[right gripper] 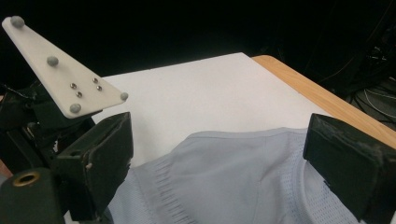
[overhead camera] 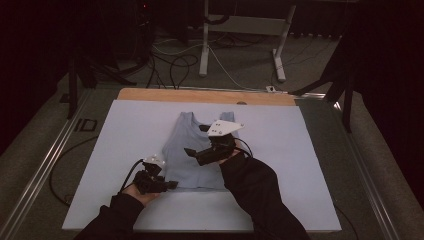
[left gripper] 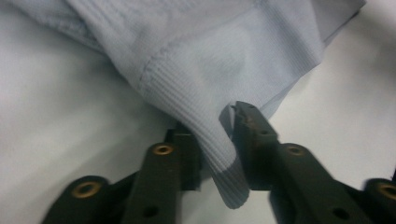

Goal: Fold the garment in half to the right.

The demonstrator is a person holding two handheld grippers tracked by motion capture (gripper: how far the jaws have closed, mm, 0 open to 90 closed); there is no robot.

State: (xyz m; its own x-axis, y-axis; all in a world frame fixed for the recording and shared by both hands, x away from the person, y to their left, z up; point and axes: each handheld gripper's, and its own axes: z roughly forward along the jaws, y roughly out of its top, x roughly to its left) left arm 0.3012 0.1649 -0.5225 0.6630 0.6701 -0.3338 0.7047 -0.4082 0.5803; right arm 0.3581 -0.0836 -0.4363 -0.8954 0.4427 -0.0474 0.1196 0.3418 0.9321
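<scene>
We clamp the left tongs (left gripper: 217,140) on the hem of the tank top (overhead camera: 192,150). Our right tongs (right gripper: 219,163) stand released above the garment, which lies on the surface (overhead camera: 280,130).

Lower right part of the pale tank top (overhead camera: 192,150) hidden behind the right claw (overhead camera: 190,151) and sleeve in the high view. Near hem corner covered by the left claw (overhead camera: 172,185). In the left gripper view, garment cut off at the top edge (fabric fold blurred close up). Worktop (overhead camera: 280,150) front edge cut off by forearms. Floor cables too dim to trace.
</scene>
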